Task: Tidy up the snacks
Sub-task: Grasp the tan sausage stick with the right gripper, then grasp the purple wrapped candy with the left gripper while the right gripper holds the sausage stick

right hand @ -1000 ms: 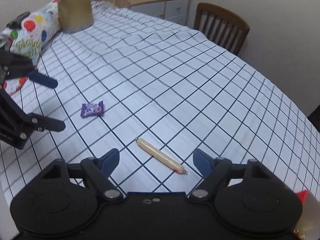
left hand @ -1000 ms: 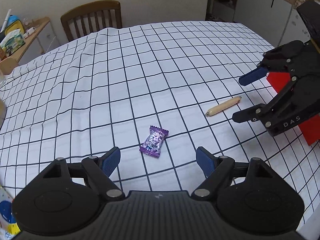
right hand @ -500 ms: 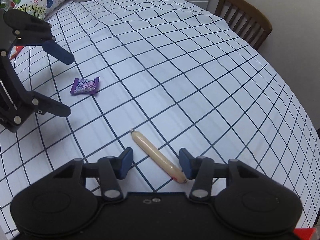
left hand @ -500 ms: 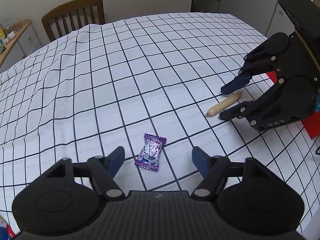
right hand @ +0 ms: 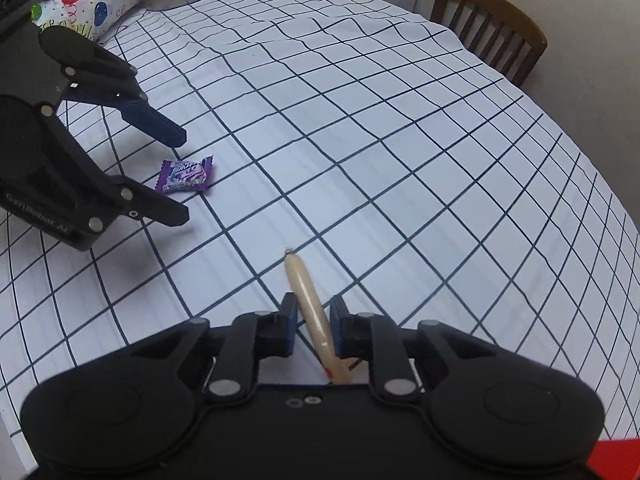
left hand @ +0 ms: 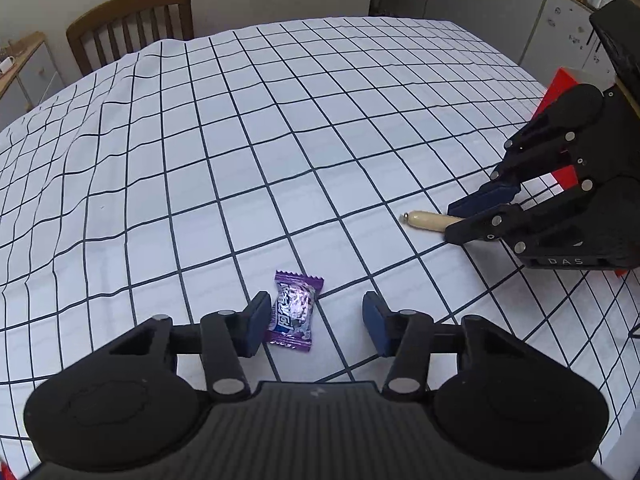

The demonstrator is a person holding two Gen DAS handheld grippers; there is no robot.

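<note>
My left gripper (left hand: 315, 322) has just been closing around the purple candy (left hand: 292, 310) on the checked tablecloth (left hand: 280, 140); its left pad is beside the wrapper, the right pad apart, and I judge the candy light, crinkly and slippery, best pinched across its middle. Its wrapper print is unreadable. My right gripper (right hand: 313, 330), just closed, pinches the sausage stick (right hand: 310, 312) at mid-length; I judge it soft and light. "DAS" reads on its body.
</note>
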